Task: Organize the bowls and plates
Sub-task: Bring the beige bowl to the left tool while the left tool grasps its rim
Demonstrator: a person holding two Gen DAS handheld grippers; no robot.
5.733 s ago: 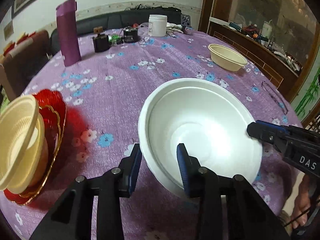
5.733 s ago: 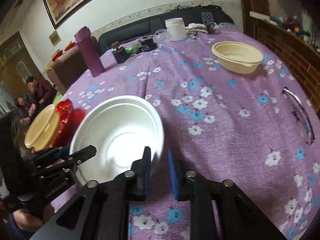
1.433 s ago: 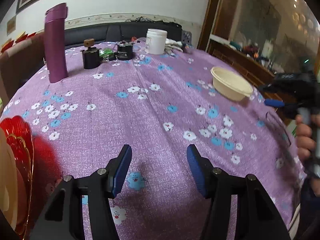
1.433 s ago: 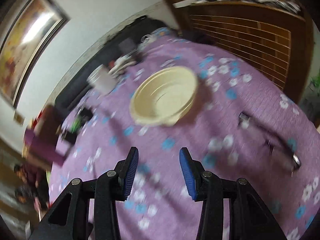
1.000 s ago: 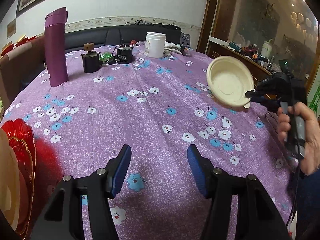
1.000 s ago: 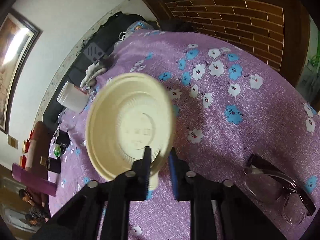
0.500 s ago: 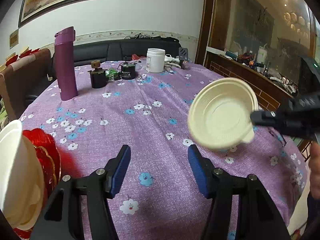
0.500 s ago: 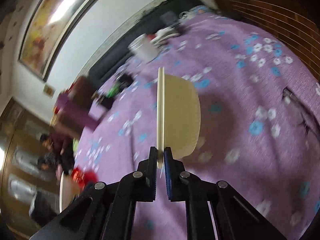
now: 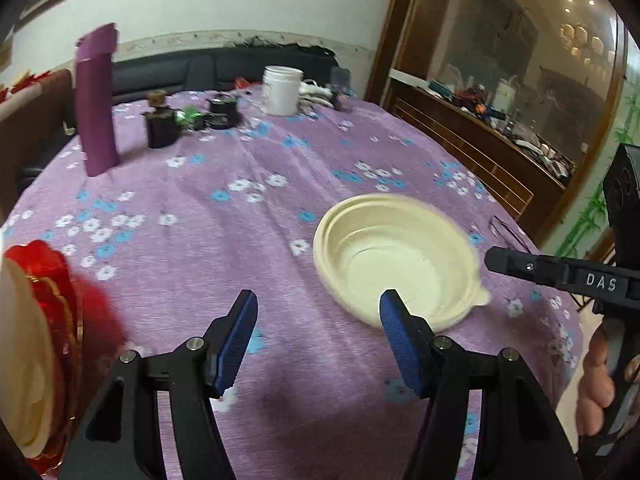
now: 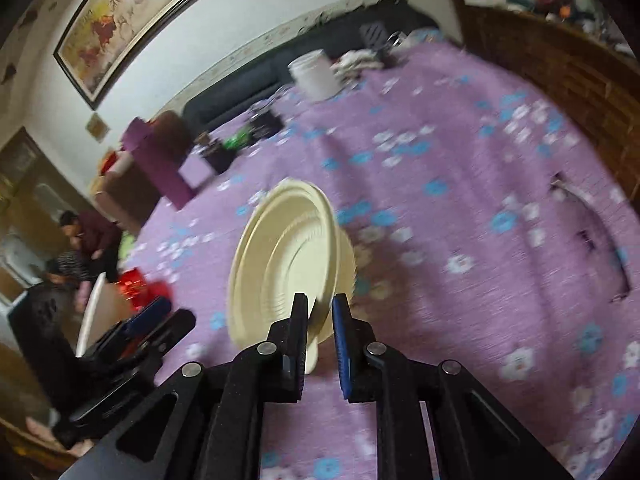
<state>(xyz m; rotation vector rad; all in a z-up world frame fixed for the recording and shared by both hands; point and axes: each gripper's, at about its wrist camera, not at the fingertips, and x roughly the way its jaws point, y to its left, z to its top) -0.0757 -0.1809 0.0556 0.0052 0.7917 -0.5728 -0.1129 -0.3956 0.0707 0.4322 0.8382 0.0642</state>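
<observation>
**Cream bowl on its way to the stack at my left, not yet nested.**

At far left, the red scalloped dish (image 9: 56,276), glossy with a gold edge, carries pale nested bowls (image 9: 24,360) tipped on their side; I judge that part done. My left hand-held gripper (image 9: 318,320) hangs over the worktop (image 9: 200,220) and its soft purple flowered cloth. Its jaws are about half wide, have just been opening, and hold nothing. To the right, the cream bowl (image 9: 396,256) is tilted just above the cloth. It is thin, matte, ribbed inside, and has a small tab on its rim. My right hand-held gripper (image 10: 320,312) is narrow, its jaws just eased apart with that rim between them. I cannot tell whether the pads bite. What is left is to carry this last loose bowl across and nest it.
</observation>
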